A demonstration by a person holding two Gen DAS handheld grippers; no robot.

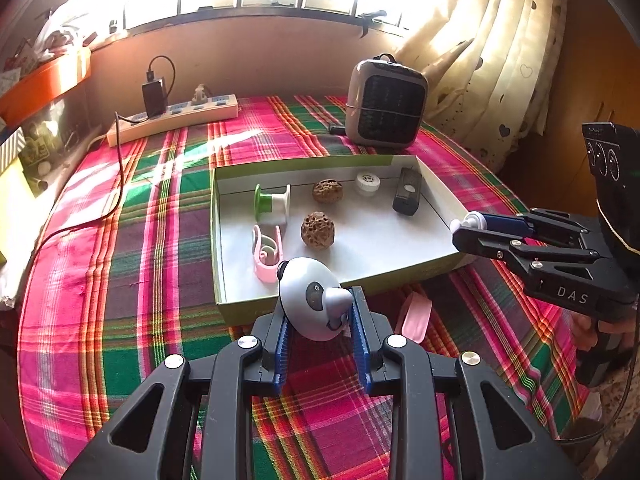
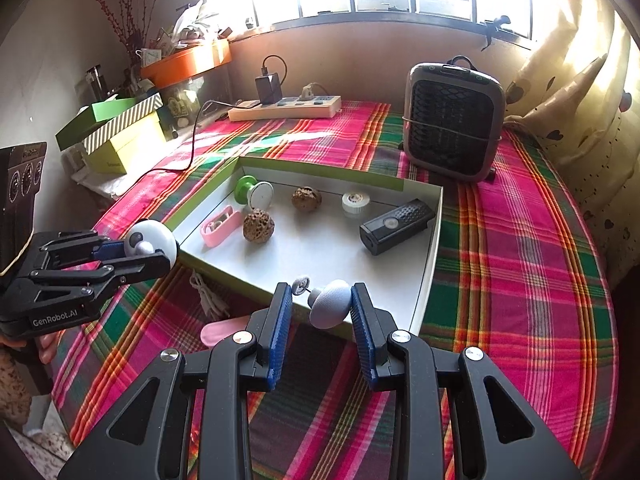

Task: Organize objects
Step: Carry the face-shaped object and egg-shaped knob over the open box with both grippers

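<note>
Left wrist view shows my left gripper (image 1: 320, 316) closed on a white panda-faced toy (image 1: 310, 298), held just at the near rim of the white tray (image 1: 432, 258). My right gripper (image 2: 322, 308) is clamped on a pale blue egg-shaped piece (image 2: 330, 304) with a small white wheel on a pin (image 2: 301, 283), poised over the tray's near corner. I judge both hands are mid-delivery, each carrying an item to the tray; the next move calls for carrying each over bare floor of the tray, lowering, and then opening the fingers without knocking what is there.

Inside the tray lie a green and white spool (image 2: 254, 192), a pink clip (image 2: 220, 226), two walnuts (image 2: 259, 226) set a little apart, a small white round cap (image 2: 355, 202) and a black remote-like block (image 2: 396, 226) near the far side. A pink scoop (image 1: 416, 316) lies on the plaid cloth (image 1: 120, 280) outside the tray, so I reckon it is not yet sorted
</note>
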